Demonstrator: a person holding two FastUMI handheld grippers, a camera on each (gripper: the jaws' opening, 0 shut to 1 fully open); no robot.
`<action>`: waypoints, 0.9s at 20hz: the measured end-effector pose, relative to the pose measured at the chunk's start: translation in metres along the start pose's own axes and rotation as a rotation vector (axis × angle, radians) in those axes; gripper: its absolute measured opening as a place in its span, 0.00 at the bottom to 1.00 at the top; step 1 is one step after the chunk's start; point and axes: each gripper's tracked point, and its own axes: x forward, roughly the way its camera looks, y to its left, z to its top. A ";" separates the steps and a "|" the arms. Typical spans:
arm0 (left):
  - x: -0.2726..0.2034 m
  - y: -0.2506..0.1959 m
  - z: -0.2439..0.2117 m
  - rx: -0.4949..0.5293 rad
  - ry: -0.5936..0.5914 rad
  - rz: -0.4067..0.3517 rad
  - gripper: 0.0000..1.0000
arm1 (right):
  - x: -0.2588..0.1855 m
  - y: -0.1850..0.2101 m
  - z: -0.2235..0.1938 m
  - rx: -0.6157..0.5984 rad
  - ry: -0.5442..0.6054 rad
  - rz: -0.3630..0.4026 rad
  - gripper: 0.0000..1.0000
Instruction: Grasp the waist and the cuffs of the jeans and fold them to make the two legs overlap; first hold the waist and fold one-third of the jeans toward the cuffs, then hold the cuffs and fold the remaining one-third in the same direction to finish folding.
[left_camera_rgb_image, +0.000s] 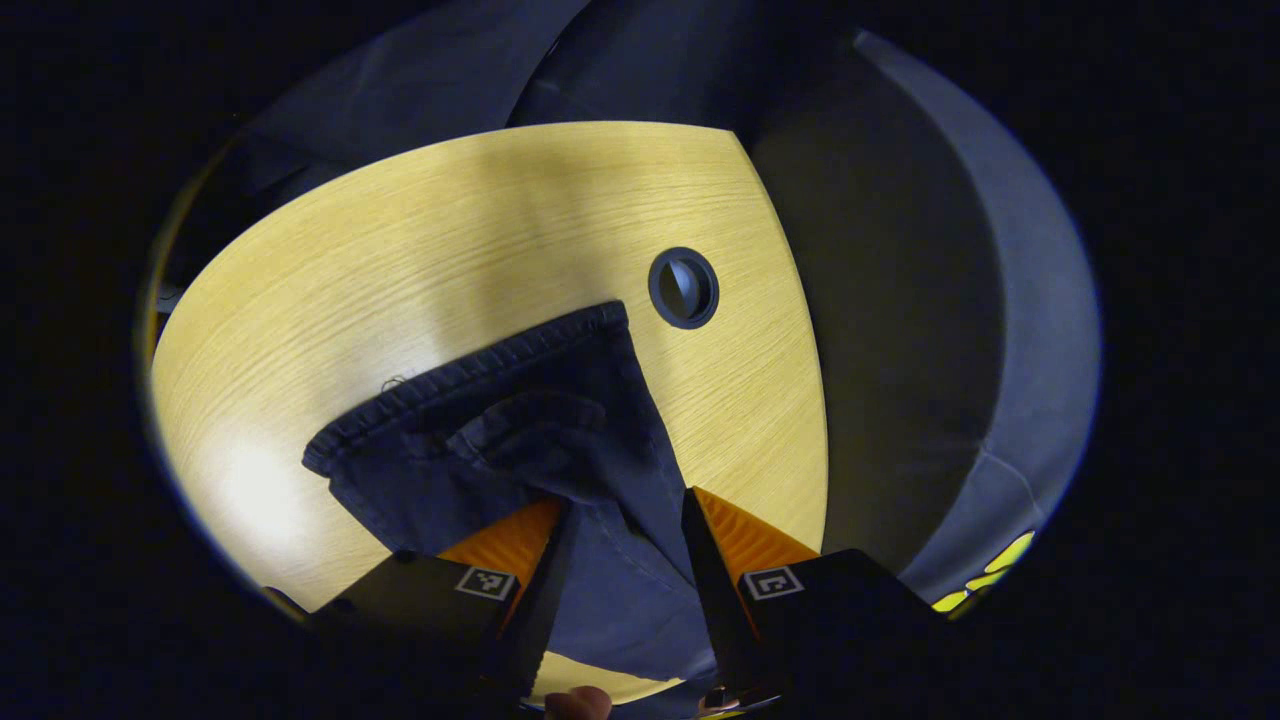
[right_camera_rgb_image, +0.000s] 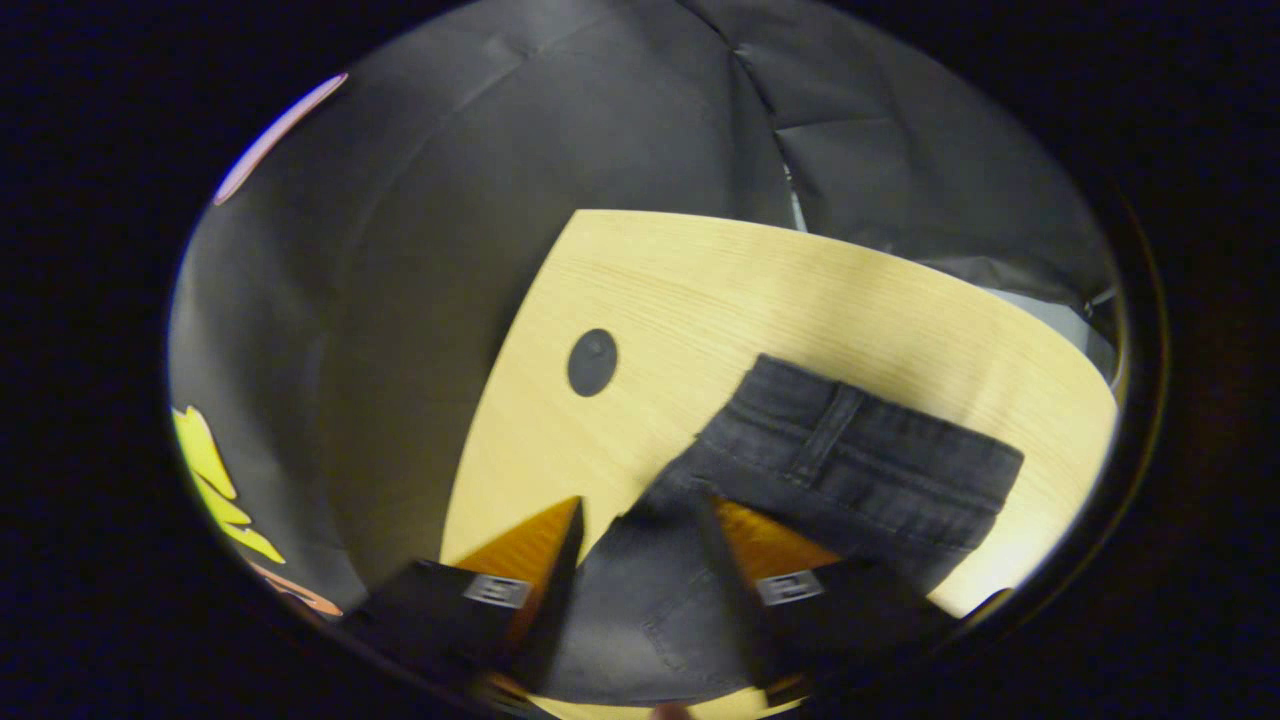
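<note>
Dark denim jeans lie on a light wooden table. In the left gripper view a hemmed cuff rests on the wood, and the leg fabric rises in puckers toward me. My left gripper is shut on this bunched denim, which runs between its two fingers. In the right gripper view the waistband with a belt loop lies flat to the right. My right gripper is shut on the jeans near the waist's left corner; this view is slightly blurred.
A round cable hole sits in the table close to the denim. The table's edge drops off beside it, with the black cloth wall beyond. A fingertip of the holding hand shows at the bottom.
</note>
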 end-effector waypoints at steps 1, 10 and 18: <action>-0.016 -0.001 0.000 0.017 -0.014 0.012 0.70 | -0.006 -0.002 -0.002 -0.031 -0.007 -0.014 0.82; -0.141 -0.036 -0.027 0.331 -0.198 0.012 1.00 | -0.096 0.023 -0.017 -0.425 -0.161 0.014 0.92; -0.279 -0.107 -0.166 0.857 -0.658 -0.240 0.99 | -0.245 0.053 -0.067 -0.950 -0.563 0.132 0.98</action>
